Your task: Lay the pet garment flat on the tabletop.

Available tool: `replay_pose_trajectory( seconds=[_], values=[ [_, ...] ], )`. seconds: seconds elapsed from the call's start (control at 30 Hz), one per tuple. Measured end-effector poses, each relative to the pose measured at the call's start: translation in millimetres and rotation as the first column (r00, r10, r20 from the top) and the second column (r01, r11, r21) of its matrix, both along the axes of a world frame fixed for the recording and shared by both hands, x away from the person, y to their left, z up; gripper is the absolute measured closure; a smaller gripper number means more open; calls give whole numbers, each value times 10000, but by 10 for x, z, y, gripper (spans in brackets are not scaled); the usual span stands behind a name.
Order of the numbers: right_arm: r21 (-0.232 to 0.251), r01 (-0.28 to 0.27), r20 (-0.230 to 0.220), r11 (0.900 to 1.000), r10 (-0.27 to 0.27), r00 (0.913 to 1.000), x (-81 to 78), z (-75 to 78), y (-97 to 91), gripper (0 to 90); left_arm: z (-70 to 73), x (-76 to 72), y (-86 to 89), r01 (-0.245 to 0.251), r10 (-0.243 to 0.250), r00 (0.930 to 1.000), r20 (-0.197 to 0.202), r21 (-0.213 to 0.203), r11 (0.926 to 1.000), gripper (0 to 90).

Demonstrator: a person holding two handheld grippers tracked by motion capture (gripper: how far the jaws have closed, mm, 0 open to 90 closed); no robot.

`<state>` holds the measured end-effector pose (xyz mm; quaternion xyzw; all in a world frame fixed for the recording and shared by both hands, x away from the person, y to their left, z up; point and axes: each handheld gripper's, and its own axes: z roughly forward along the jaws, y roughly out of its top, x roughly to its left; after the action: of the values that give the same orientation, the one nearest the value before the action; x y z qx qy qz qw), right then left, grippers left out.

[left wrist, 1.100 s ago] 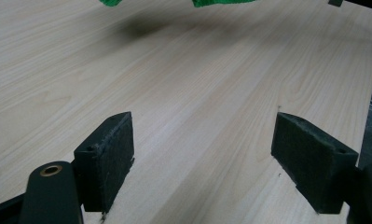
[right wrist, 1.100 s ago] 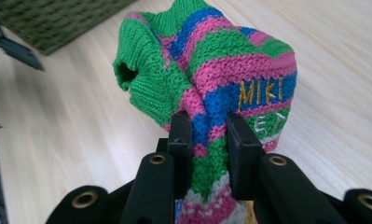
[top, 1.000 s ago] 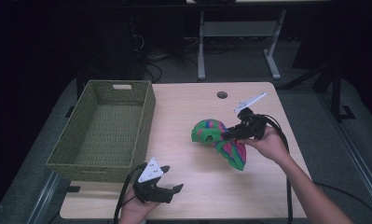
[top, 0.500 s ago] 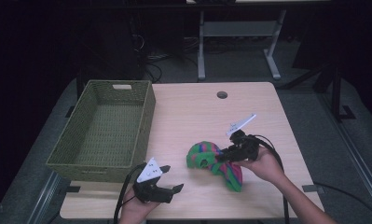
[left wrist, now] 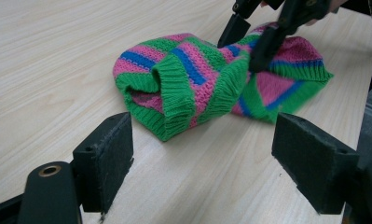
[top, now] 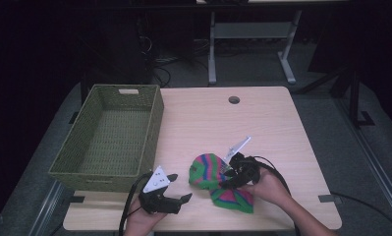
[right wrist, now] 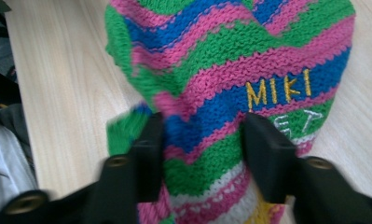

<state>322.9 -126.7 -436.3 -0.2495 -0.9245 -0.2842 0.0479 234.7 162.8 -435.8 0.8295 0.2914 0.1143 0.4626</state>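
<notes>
My R gripper [top: 229,178] is clamped on the striped knit hat [top: 218,181] near the table's [top: 262,128] front edge. L gripper [top: 176,188] jaws apart, empty, just beside it. Next, prob: lift hat over to basket [top: 110,137], w/o dragging.

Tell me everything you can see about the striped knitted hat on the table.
The striped knitted hat is a soft, chunky knit in green, pink and blue bands with a ribbed green cuff and yellow stitched letters reading MIKI. It lies crumpled on the light wooden table, near the front edge, right of the green woven basket. The right gripper pinches a fold of it.
</notes>
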Motion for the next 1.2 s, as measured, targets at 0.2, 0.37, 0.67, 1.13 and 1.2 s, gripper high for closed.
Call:
replay_pose_trajectory(
  seconds=[0.2,0.37,0.67,1.13,1.2],
  values=[
    [330,-90,490,9994,73,9988,-37,214,-40,383,8,-9,0,70,-71,10000,61,65,10000,202],
    [525,-956,1142,9940,891,9895,-160,395,145,392,7,-8,4,79,-80,9999,89,102,9999,201],
    [-400,-2218,1607,9743,2254,9609,-245,295,658,480,4,-20,-2,129,-131,9999,99,171,9998,202],
    [-1104,-2156,1250,9702,2288,9654,-102,91,810,793,11,-25,22,53,-53,10000,57,113,9999,202],
    [-1018,-2162,1158,9710,2275,9669,-82,82,801,818,11,-23,32,29,-29,10000,65,69,10000,202]
  ],
)
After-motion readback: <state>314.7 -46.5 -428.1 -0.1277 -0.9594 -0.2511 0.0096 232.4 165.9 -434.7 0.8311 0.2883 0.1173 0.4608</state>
